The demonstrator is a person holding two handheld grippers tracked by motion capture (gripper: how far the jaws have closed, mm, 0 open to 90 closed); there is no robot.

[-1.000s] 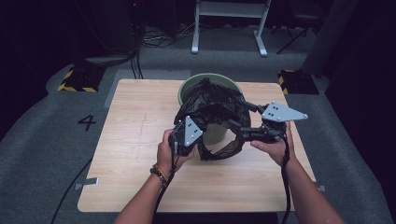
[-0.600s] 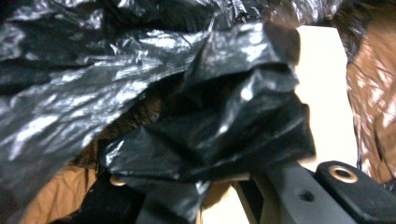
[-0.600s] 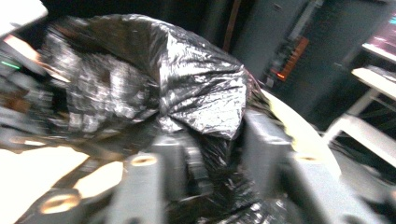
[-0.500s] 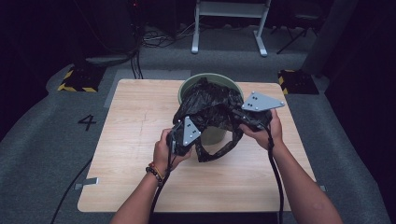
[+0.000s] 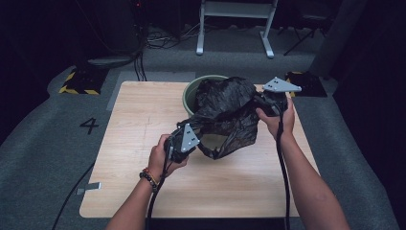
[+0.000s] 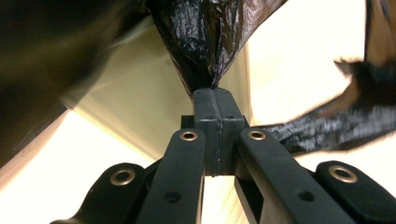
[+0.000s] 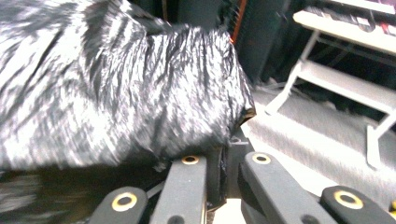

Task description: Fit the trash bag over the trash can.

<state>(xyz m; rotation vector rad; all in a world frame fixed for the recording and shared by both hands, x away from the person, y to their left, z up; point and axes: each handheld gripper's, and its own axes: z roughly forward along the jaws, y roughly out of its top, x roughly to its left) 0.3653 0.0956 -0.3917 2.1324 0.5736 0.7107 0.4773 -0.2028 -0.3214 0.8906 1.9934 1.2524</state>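
- High view: I hold the left gripper (image 5: 184, 140) over the near middle of the wooden table (image 5: 129, 143). Its jaws point toward the black plastic bag (image 5: 225, 112) and meet the bag's lower left edge.
- High view: I hold the right gripper (image 5: 272, 100) at the table's far right side, just beside the bag's upper right edge. The bag hangs stretched between the two grippers, clear of the tabletop at its lowest fold.
- High view: the bag's far portion covers most of the green bin (image 5: 197, 91), which stands at the far edge of the table. Part of the bin's rim shows at the left of the bag.
- Left gripper view: my jaws are pressed together on a gathered pinch of the black plastic bag (image 6: 205, 42). The film rises from the closed tips of the left gripper (image 6: 214, 93) and fans out above them. A second strip of the bag runs off to the right, level with the jaws. The table (image 6: 303, 56) shows pale behind.
- Right gripper view: my jaws stand close together at the tips of the right gripper (image 7: 229, 154), clamped on the bag's edge. The black plastic bag (image 7: 116, 93) billows up and to the left of the jaws, blurred. A white frame (image 7: 336, 60) stands on the floor beyond.
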